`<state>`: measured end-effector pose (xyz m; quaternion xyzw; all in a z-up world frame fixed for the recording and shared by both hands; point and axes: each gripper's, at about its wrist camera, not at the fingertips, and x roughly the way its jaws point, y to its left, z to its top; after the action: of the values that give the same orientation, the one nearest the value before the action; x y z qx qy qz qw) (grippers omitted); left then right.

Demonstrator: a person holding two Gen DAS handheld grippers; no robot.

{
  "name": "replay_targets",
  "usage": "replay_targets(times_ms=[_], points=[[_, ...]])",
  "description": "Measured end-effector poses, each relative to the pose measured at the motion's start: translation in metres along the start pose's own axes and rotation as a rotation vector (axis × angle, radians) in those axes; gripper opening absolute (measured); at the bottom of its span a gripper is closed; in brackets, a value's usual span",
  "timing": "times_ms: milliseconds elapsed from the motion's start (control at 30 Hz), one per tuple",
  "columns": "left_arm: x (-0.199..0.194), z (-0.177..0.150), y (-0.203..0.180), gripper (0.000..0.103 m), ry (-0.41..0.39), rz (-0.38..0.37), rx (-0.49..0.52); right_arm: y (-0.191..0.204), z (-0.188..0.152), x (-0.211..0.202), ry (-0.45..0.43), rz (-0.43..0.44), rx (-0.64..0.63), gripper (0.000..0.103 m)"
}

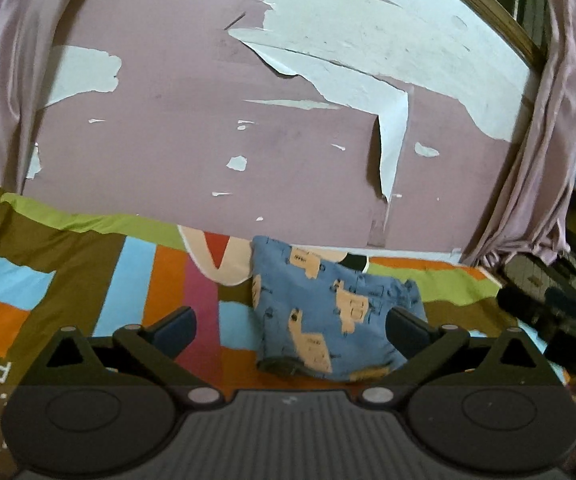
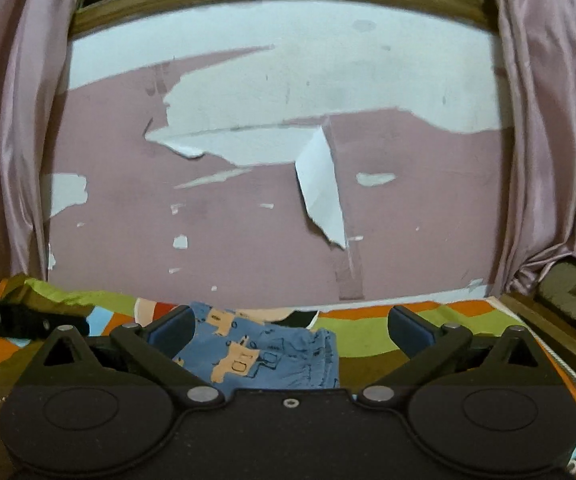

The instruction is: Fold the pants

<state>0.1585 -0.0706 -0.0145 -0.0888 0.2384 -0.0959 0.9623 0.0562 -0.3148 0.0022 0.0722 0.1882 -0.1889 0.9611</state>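
Note:
The pants (image 1: 328, 312) are small blue ones with peach patches, lying folded in a compact pile on the striped bedspread (image 1: 135, 280). In the left wrist view my left gripper (image 1: 292, 330) is open, fingers spread wide, and the pile lies ahead between them, untouched. In the right wrist view the same pants (image 2: 271, 356) lie just ahead, left of centre. My right gripper (image 2: 292, 330) is open too, with nothing pressed between its fingers (image 2: 412, 332). The near edge of the pile is hidden behind each gripper body.
A pink wall (image 2: 247, 240) with peeling paint stands just behind the bed. Pink curtains (image 2: 552, 140) hang at both sides. A dark bag (image 1: 560, 316) sits at the bed's right edge. The left gripper's black tip (image 2: 23, 320) shows at the far left of the right wrist view.

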Motion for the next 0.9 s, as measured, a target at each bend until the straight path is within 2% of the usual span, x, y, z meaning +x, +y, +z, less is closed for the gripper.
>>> replay_targets(times_ms=[200,400,900], points=[[-0.019,-0.014,0.007,0.103,-0.012,0.011,0.067,0.016,-0.009,-0.025,0.004,-0.031,0.015,0.102],[-0.029,-0.026,0.014,0.103,0.013,0.014,0.125,0.024,-0.02,-0.044,0.033,-0.066,0.037,0.102],[-0.041,-0.041,0.027,0.103,0.027,0.023,0.138,0.038,-0.039,-0.067,0.026,-0.115,0.004,0.102]])
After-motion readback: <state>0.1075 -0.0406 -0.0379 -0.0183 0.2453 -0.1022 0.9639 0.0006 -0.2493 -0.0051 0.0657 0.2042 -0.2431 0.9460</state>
